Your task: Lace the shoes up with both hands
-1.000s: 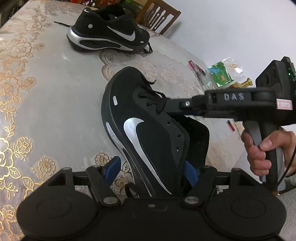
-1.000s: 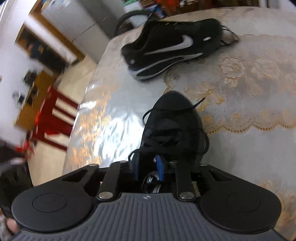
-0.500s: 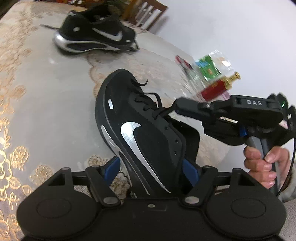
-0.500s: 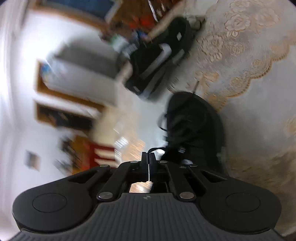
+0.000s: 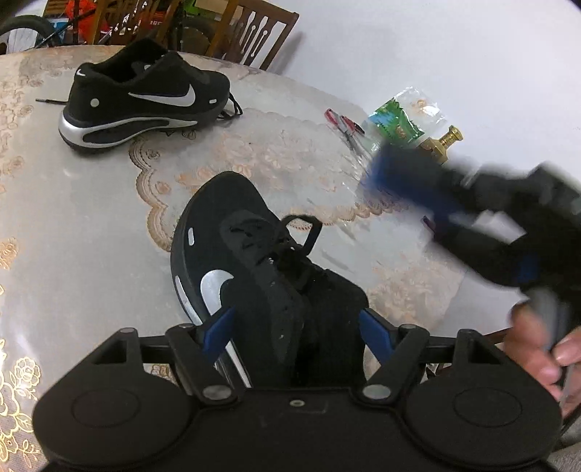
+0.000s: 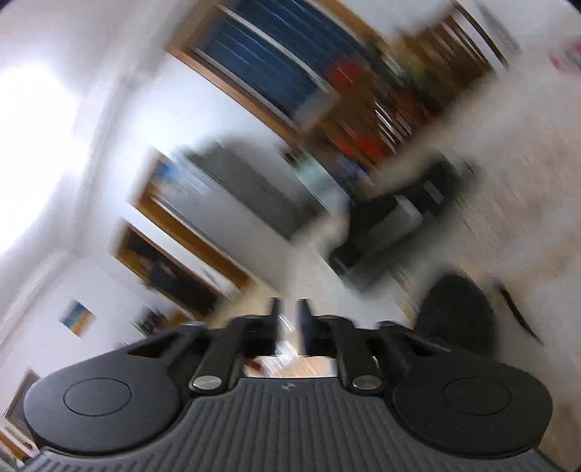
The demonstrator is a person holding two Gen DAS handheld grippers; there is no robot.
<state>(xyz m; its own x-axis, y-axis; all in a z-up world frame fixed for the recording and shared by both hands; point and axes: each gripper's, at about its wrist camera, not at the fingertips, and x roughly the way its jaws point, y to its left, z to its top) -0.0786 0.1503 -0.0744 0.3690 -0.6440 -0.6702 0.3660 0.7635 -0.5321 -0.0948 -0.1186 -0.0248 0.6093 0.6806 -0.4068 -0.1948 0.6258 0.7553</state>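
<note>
A black shoe with a silver swoosh point(image 5: 254, 276) stands tilted on the table, toe pointing away. My left gripper point(image 5: 296, 332) is shut on its heel end, a blue pad against each side. A loose loop of black lace point(image 5: 307, 230) sticks up from the eyelets. My right gripper point(image 6: 289, 323) is blurred with motion and its jaws are opening, with nothing between them. In the left wrist view the right gripper point(image 5: 403, 178) hovers to the right of the shoe, apart from the lace, and a hand point(image 5: 541, 348) grips its handle. The shoe's toe point(image 6: 454, 312) shows at lower right.
A second black shoe point(image 5: 145, 94) lies on its sole at the far left of the lace-patterned table point(image 5: 72, 225). Red pens point(image 5: 345, 125), a green snack packet point(image 5: 397, 121) and a brass-topped object point(image 5: 445, 143) lie near the far right edge. A wooden chair point(image 5: 250, 32) stands behind.
The right gripper was shut on the lace at the shoe's eyelets and pulling it right. It has now let go, parted its jaws and swung away to the right. The held shoe has rolled slightly.
</note>
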